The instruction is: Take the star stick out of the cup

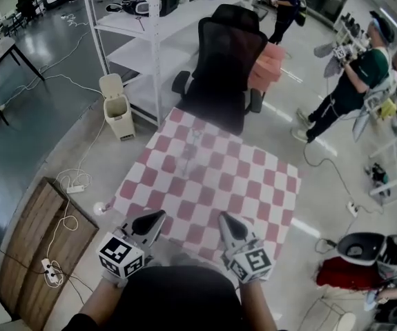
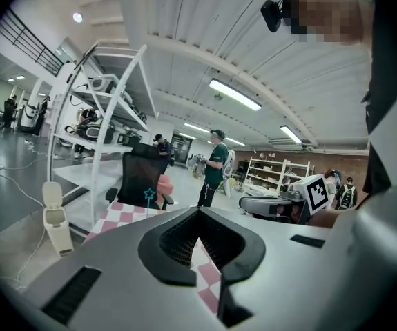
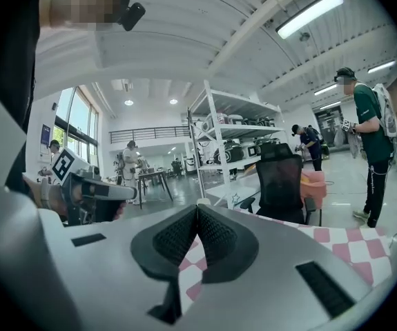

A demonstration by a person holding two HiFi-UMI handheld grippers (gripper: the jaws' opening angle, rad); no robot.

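- Far left, at 9 o'clock from the table (image 1: pixel 260 185), a wooden board (image 1: pixel 38 248) lies on the floor with white cables trailing over it.
- Up at 10 o'clock, a cream bin (image 1: pixel 117 106) stands on the floor beside the white shelving (image 1: pixel 150 40).
- Now the left hand-held gripper (image 1: pixel 155 219): it hovers at the near edge of the table, around 7 o'clock, nose pointing up the pink-and-white checked cover. In its own view the jaws are clenched tip to tip, and only the checks show through the slot below, so it is carrying nothing.
- Straight ahead of it, towards 11 o'clock on the table, stands the clear cup (image 1: pixel 189 163), faint against the checks.
- The star stick (image 2: pixel 149 195) is in that cup, rising upright with its blue outlined star on top. It is well apart from both tools.
- Behind the table at 12 o'clock, a black office chair (image 1: pixel 226 61) is pushed against the far edge.
- On to the right hand-held gripper (image 1: pixel 226 221): it is at 5 o'clock on the near edge, level with its partner. Its jaws are closed on each other, with nothing between them but a view of the checks.
- Out at 2 o'clock, a person in green (image 1: pixel 353 81) stands on the floor, well apart from the table.
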